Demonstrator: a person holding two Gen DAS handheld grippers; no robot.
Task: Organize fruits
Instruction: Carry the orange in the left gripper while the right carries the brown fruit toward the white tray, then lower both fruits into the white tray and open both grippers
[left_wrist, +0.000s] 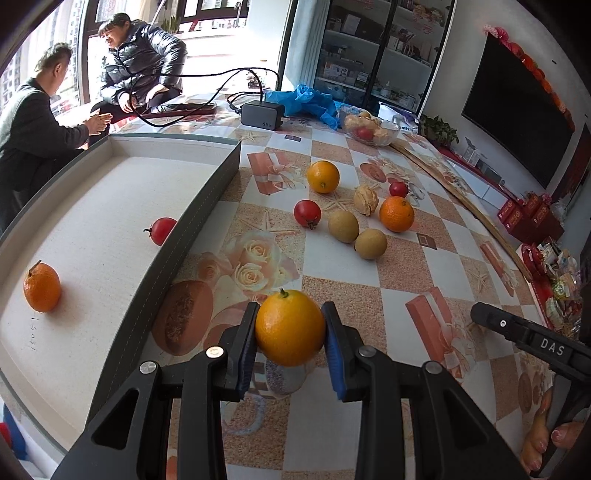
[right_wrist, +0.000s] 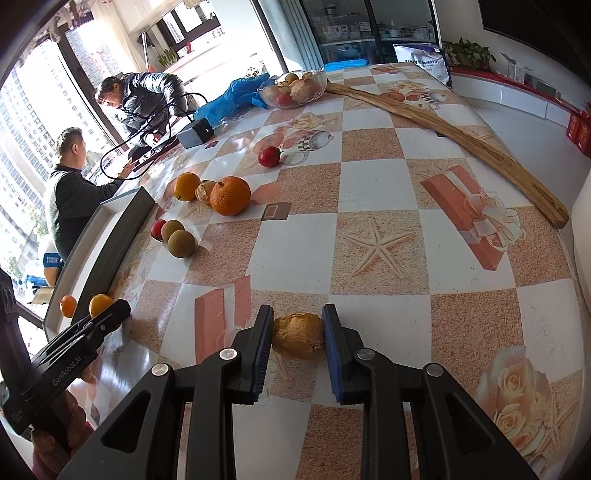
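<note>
Orange-yellow and round, a citrus fruit (left_wrist: 290, 326) sits clamped between the blue pads of the left gripper (left_wrist: 289, 332), lifted above the patterned tablecloth (left_wrist: 424, 258), its green stem pointing up and away from the camera. The right gripper (right_wrist: 298, 334) pinches a wrinkled brown fruit (right_wrist: 298, 335), its long axis running crosswise between the pads. A grey-walled tray (left_wrist: 207, 218) at left holds two fruits: one orange (left_wrist: 41, 287) and one red tomato (left_wrist: 161, 230). Seven fruits lie loose on the cloth: two oranges, two tomatoes, two smooth brown ones, one wrinkled.
</note>
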